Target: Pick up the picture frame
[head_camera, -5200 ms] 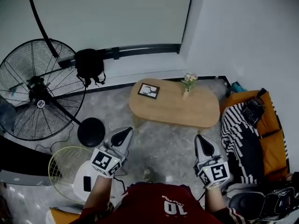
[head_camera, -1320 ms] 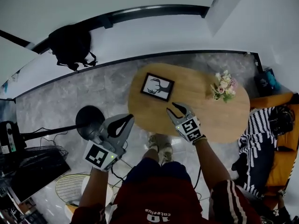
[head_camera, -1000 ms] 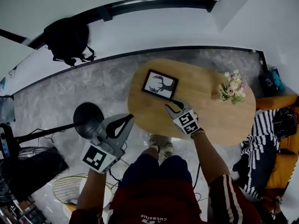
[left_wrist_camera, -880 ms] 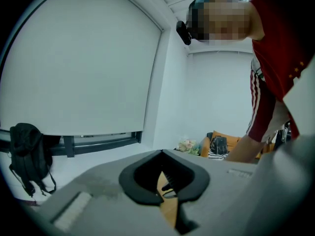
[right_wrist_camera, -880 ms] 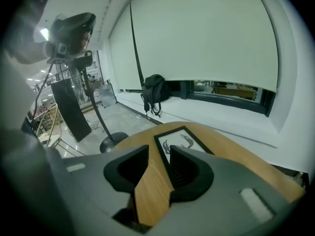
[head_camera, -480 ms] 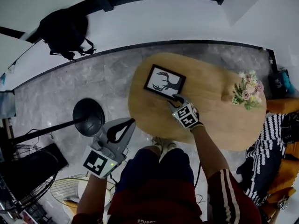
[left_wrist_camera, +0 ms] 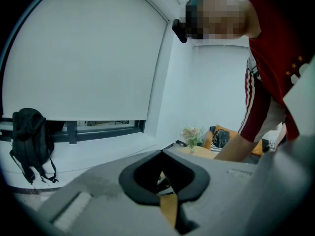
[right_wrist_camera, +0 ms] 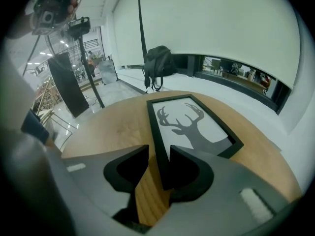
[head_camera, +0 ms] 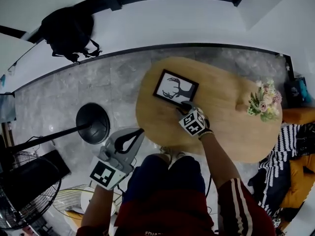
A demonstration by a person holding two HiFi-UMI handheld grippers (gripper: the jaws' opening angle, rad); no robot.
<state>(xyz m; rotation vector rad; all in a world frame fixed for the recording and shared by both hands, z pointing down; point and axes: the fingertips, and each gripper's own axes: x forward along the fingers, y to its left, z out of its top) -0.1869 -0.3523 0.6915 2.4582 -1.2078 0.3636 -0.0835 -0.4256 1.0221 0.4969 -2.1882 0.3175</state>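
The picture frame (head_camera: 175, 89), black-edged with a deer silhouette on white, lies flat on the left part of the oval wooden table (head_camera: 221, 107). My right gripper (head_camera: 183, 104) reaches down to the frame's near edge. In the right gripper view the frame (right_wrist_camera: 197, 127) fills the middle, and its black near-left border runs between the jaws of the right gripper (right_wrist_camera: 158, 151), which are closing slightly but still stand apart, with bare wood showing beside the left one. My left gripper (head_camera: 141, 130) hangs off the table over the floor, its tips (left_wrist_camera: 161, 152) together on nothing.
A small vase of flowers (head_camera: 263, 100) stands at the table's right end. On the grey floor to the left sit a round black fan base (head_camera: 93, 123) and the fan cage (head_camera: 29, 200). A black backpack (head_camera: 69, 31) hangs at the wall. Orange cushions and striped cloth (head_camera: 295, 136) lie at the right.
My right gripper has come down and forward across the table to the frame's near edge. The left gripper has sunk lower beside the table. The frame has not moved.
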